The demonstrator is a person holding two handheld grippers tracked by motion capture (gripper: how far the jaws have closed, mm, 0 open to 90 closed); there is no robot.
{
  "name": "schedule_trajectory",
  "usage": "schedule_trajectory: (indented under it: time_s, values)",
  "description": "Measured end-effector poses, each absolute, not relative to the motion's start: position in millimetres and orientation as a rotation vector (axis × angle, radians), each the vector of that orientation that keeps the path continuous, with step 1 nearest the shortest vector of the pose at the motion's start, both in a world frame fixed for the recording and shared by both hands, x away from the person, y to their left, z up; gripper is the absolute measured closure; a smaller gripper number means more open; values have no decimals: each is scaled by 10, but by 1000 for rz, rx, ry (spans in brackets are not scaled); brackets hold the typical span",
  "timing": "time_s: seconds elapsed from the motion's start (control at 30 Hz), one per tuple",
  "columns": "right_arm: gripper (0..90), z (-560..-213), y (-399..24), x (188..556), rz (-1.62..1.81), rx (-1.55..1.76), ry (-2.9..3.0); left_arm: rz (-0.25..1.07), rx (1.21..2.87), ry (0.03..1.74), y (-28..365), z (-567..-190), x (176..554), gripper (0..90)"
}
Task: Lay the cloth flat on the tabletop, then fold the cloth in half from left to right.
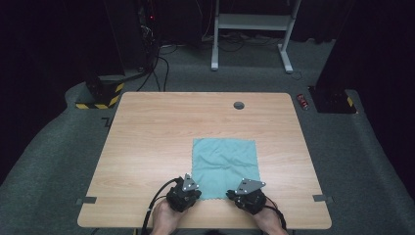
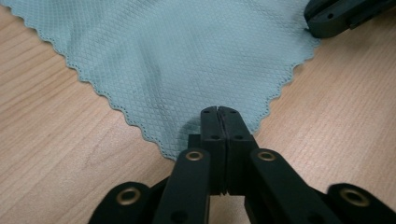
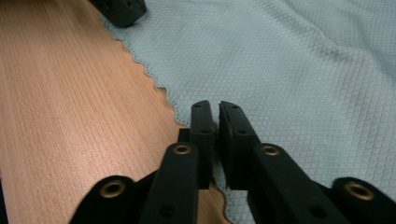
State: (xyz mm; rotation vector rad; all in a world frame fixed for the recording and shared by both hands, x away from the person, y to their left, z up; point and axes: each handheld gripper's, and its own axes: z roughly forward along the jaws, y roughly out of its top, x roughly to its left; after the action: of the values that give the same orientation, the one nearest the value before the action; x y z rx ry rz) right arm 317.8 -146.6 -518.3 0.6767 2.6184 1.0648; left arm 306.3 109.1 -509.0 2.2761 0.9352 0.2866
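Note:
A teal waffle-weave cloth (image 1: 225, 161) lies spread flat on the wooden table (image 1: 156, 127), right of the middle. My left gripper (image 1: 197, 193) sits at the cloth's near left corner. In the left gripper view its jaws (image 2: 218, 112) are pressed together on that corner of the cloth (image 2: 177, 60). My right gripper (image 1: 230, 195) rests at the near edge close to the right corner. In the right gripper view its jaws (image 3: 217, 109) stand almost together, a hairline apart, on the scalloped edge of the cloth (image 3: 299, 79). Each gripper view shows the other gripper far off (image 2: 341, 16) (image 3: 122, 10).
A round grommet hole (image 1: 239, 105) sits near the table's far edge. Grey tape marks (image 1: 86, 200) (image 1: 320, 198) lie at the near corners. Beyond the table are a white desk frame (image 1: 249, 29), cables, dark stands and a red can (image 1: 303, 101) on the carpet.

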Motion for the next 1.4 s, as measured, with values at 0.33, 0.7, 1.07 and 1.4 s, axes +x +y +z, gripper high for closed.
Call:
schedule_trajectory:
  time_s: [0.33,0.7,1.07,1.4]
  values:
    - [855,-5166,-1476,3091,1065,631,2654,165,2264,954,1222,-5075,2987,885]
    - [804,-5142,-1318,3236,1120,700,2601,329,2142,1046,1129,-5046,3316,576]
    - [773,-5209,-1287,3172,1100,665,2610,428,2159,1087,1203,-5158,3373,530]
    - [676,-5211,-1281,3184,1138,688,2599,368,2094,1157,1363,-5129,3431,488]
